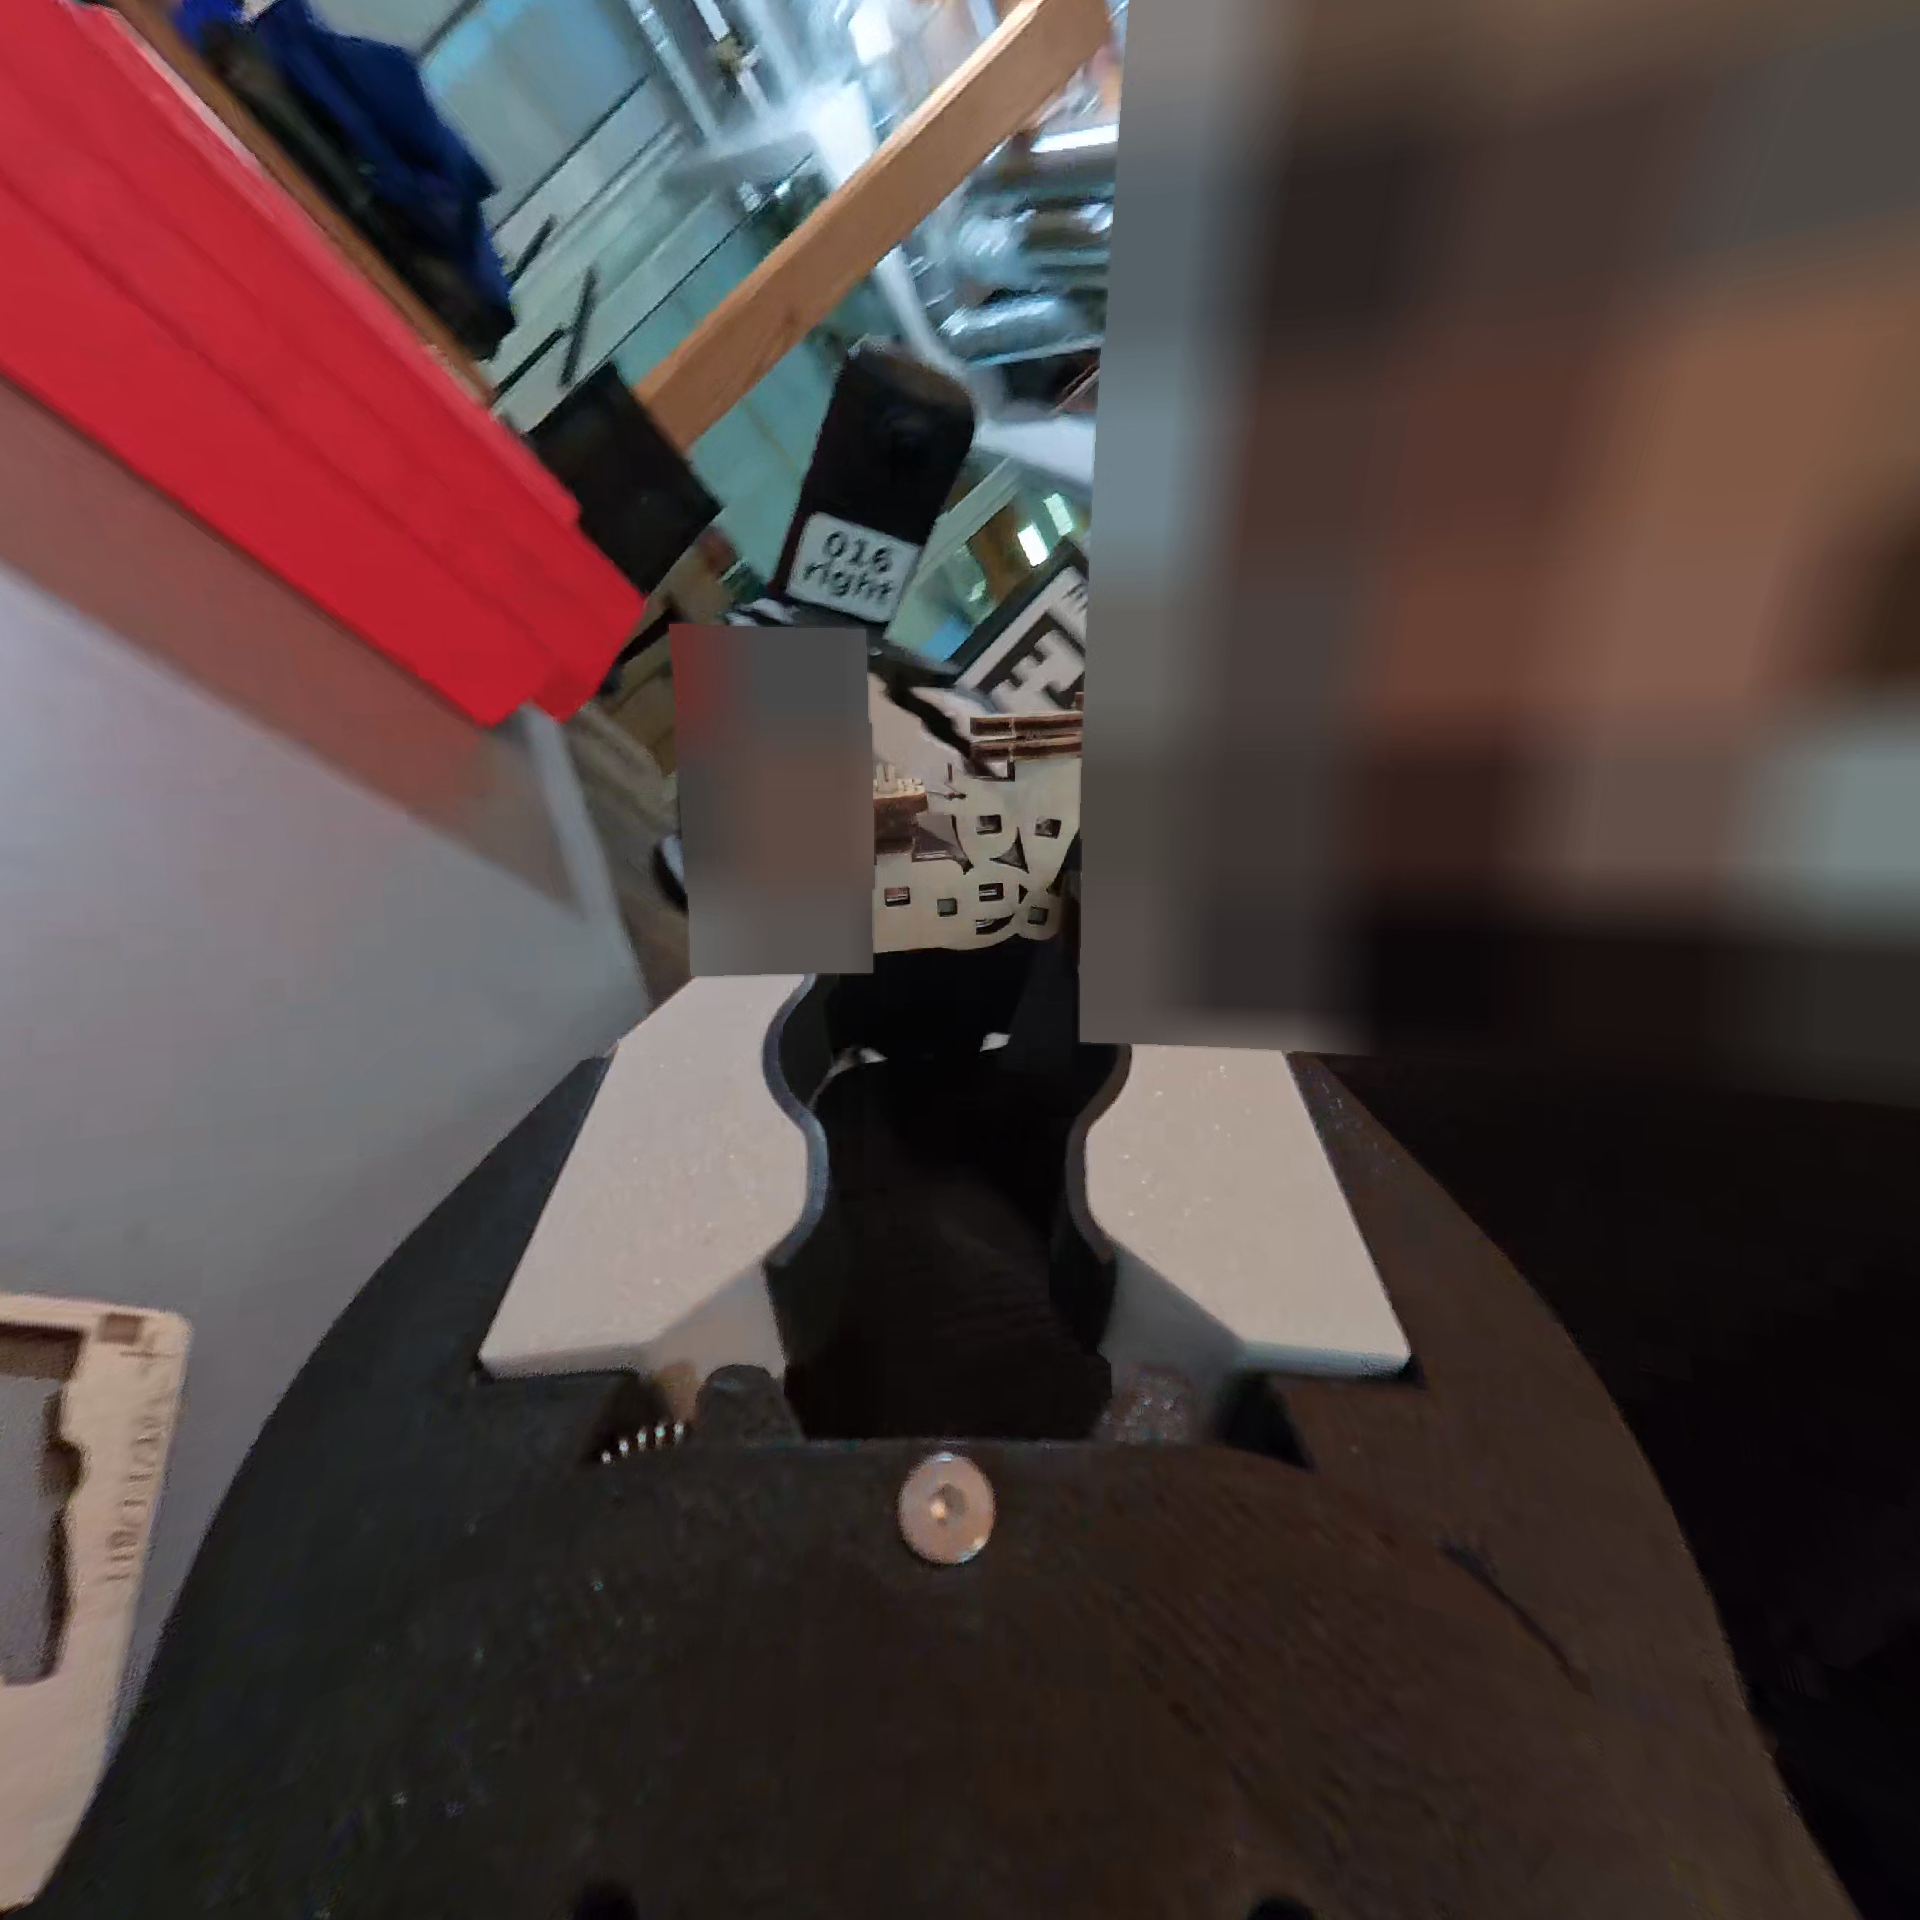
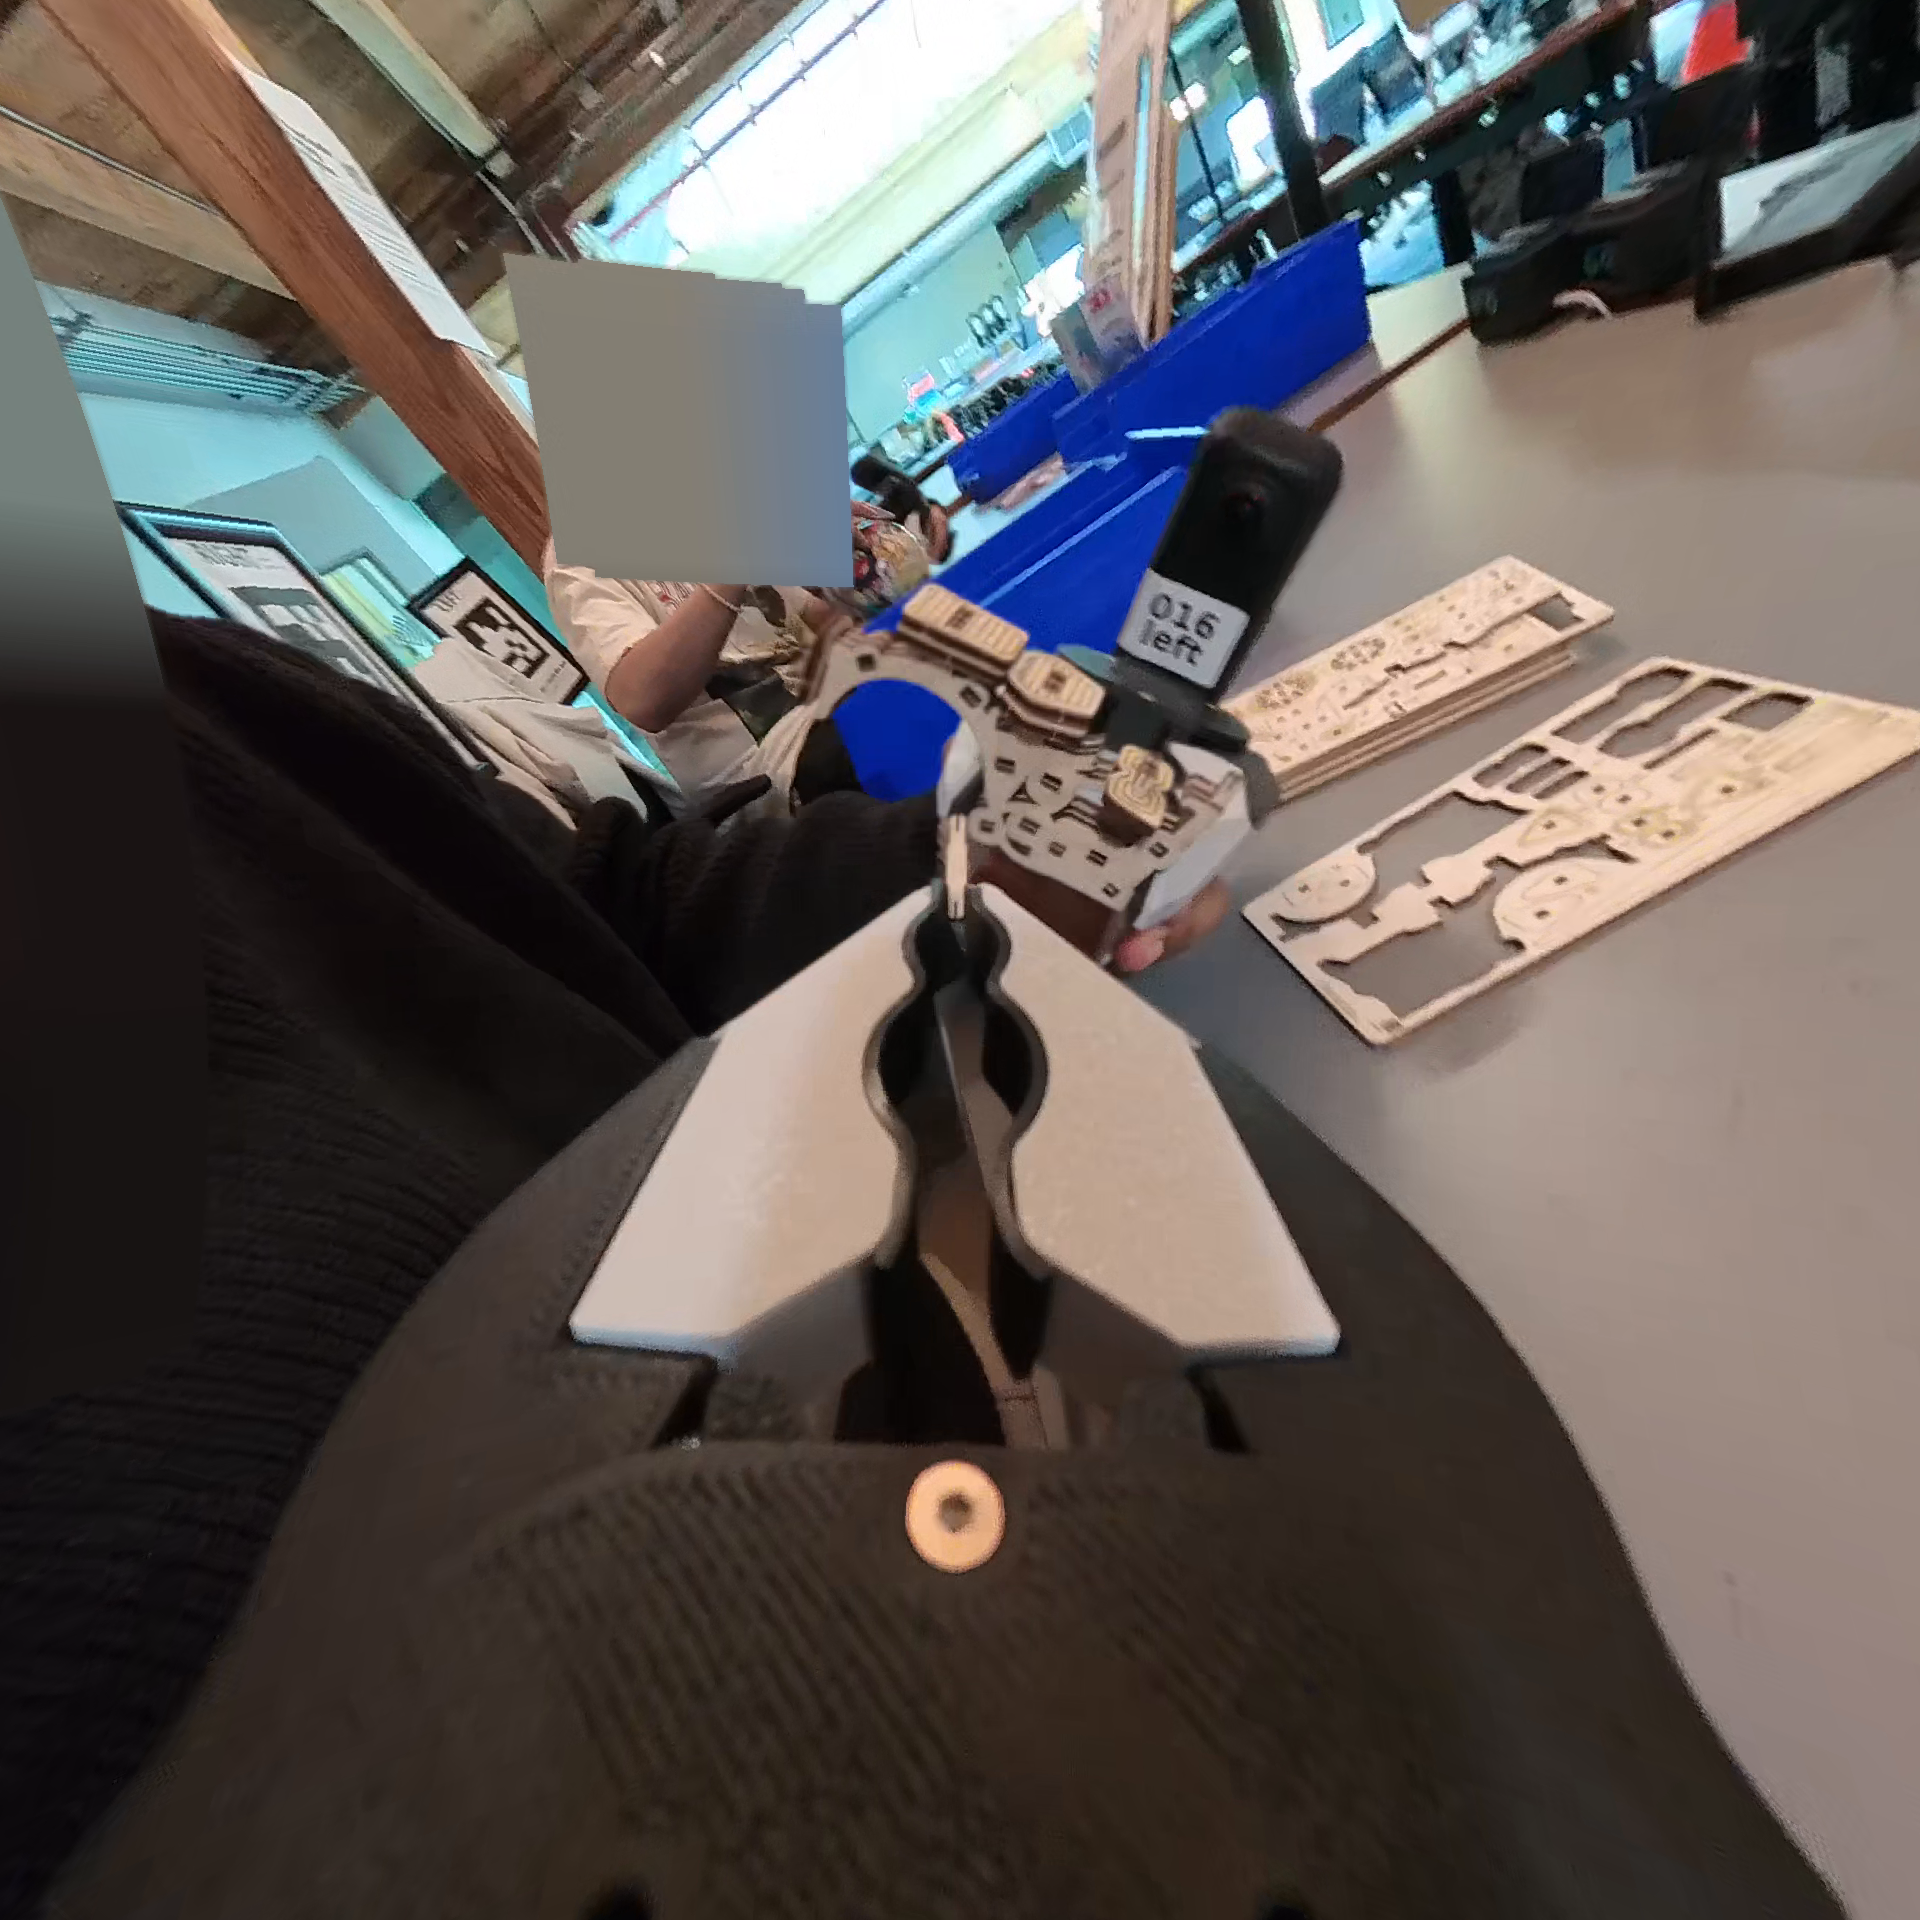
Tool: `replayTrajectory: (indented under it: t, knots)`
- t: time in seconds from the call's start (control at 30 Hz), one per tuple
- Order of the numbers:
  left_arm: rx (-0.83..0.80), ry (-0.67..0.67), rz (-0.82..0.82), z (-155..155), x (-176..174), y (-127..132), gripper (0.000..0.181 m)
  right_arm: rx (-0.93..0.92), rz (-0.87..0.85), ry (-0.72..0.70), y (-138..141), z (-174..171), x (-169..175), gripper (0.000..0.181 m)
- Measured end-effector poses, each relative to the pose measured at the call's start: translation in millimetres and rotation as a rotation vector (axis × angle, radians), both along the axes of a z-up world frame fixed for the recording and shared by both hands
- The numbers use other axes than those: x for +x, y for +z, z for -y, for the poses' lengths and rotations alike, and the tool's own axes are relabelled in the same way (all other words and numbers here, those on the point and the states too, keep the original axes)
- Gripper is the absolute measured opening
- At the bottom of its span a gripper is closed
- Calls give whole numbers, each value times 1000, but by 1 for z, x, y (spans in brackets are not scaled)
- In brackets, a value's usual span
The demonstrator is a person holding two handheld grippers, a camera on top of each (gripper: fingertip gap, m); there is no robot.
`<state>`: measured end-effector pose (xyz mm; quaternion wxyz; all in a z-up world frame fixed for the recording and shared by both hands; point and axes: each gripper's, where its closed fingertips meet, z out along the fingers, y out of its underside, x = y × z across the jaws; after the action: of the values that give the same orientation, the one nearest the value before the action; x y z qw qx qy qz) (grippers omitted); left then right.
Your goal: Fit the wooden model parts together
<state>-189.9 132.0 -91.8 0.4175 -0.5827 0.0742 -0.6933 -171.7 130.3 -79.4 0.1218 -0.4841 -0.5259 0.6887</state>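
Note:
The wooden model (image 2: 1039, 758), a flat pierced plate with small ribbed blocks on top, hangs in the air above the grey table (image 2: 1558, 1195). My left gripper (image 2: 1081, 831) has a white finger on each side of it and is shut on it. In the left wrist view the model (image 1: 977, 842) shows just beyond my left gripper (image 1: 956, 1029), partly behind blurred patches. My right gripper (image 2: 956, 914) is shut on a thin wooden part (image 2: 954, 883) seen edge-on. The part's tip pokes out just short of the model's near edge.
Two punched-out wooden part sheets (image 2: 1558, 831) and a stack of full ones (image 2: 1423, 665) lie on the table to the right. Blue bins (image 2: 1143, 416) stand behind. A seated person (image 2: 665, 665) is beyond. A red box (image 1: 260, 416) and a sheet fragment (image 1: 83, 1507) are on my left. Left and right tips are no more than a few centimetres apart.

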Motion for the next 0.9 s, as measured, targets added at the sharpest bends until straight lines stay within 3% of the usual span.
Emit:
replayTrajectory:
  t: [0.23, 0.9]
  knots:
    - [-42, -31, -61, -8, 11, -9, 41, 31, 86, -59, -16, -16, 4, 2]
    - [-108, -26, -184, -3, 19, -33, 41, 12, 195, 38, -36, -13, 1, 2]
